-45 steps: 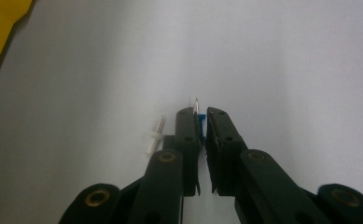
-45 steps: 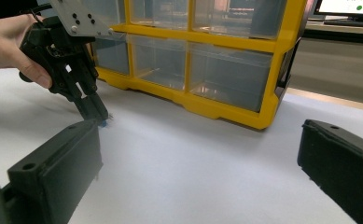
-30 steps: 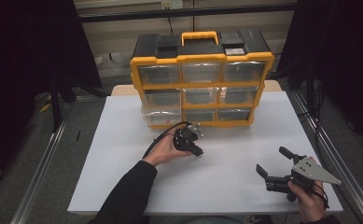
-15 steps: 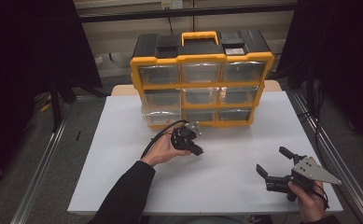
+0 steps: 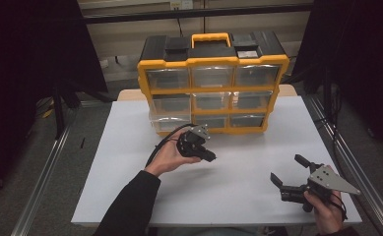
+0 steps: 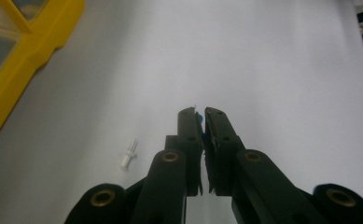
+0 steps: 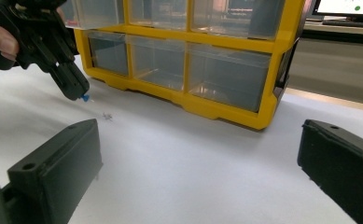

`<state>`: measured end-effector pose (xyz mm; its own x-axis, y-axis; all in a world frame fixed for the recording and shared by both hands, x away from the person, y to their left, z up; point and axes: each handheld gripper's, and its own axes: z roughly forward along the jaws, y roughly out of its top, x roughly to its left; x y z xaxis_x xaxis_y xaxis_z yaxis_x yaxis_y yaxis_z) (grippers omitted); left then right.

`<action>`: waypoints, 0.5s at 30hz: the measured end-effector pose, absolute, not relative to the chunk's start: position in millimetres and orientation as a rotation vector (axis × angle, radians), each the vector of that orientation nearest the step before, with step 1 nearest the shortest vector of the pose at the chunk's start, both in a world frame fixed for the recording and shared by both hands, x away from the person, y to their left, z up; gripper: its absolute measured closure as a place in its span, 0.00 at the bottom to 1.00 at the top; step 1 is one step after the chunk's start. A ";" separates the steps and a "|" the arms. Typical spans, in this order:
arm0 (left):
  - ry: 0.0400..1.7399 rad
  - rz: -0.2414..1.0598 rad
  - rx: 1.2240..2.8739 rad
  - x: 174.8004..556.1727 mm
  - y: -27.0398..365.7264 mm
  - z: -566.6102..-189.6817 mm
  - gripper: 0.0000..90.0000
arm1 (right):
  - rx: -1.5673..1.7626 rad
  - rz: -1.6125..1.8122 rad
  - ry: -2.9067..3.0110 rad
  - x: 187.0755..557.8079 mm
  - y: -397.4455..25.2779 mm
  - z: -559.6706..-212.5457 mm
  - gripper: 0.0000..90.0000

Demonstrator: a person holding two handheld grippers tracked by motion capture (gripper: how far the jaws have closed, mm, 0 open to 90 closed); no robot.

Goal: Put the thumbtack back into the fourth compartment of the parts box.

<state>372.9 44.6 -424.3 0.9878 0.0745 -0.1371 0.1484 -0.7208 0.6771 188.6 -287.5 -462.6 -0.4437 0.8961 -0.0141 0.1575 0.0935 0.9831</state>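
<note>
A tiny blue plastic piece (image 6: 198, 117) is pinched right at the tips of the left tongs (image 6: 199, 113), its end just poking out between the black jaws, which stand all but closed on it. From the right gripper view that same blue speck (image 7: 85, 98) hangs just above the white desk (image 5: 238, 167), near the front of the cabinet. It looks like a fine tip-grip on a very small part, held low so it can be carried without dropping.

Just beside the tongs, lying loose on the desk, there's a small white plastic wall anchor (image 6: 128, 154); it sits apart from the jaws, untouched.

Over at the near right corner, the right tongs (image 5: 291, 176) are spread wide with nothing between the jaws. They seem parked there, angled toward the cabinet, leaving room for the left hand's work.

Behind it all stands the yellow and black plastic drawer organiser (image 5: 212, 81) with clear-fronted drawers in three rows and a yellow carry handle on top. The bottom-left clear drawer (image 5: 167, 123) sticks out a little towards the left hand, likely the source or the target for the small parts. What the drawers hold can't be made out through the fronts; those seen from the right gripper view look empty or nearly so.
</note>
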 end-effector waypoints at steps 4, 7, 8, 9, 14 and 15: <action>0.155 -0.135 2.335 370.0 49.6 -414.2 0.95 | 1.045 1.405 1.705 188.5 -287.5 -462.6 0.00; 0.141 -0.138 2.307 367.5 53.5 -406.9 0.95 | 1.044 1.403 1.706 188.4 -287.6 -462.6 0.00; 0.144 -0.139 2.304 366.5 54.4 -405.0 0.95 | 1.046 1.405 1.705 188.5 -287.4 -462.6 0.00; 0.128 -0.130 2.300 366.1 56.0 -401.8 0.95 | 1.045 1.405 1.705 188.6 -287.5 -462.6 0.00; 0.123 -0.119 2.260 363.6 61.2 -388.4 0.95 | 1.045 1.405 1.706 188.6 -287.3 -462.6 0.00; 0.111 -0.112 2.265 363.9 62.6 -384.7 0.95 | 1.045 1.405 1.706 188.6 -287.3 -462.6 0.00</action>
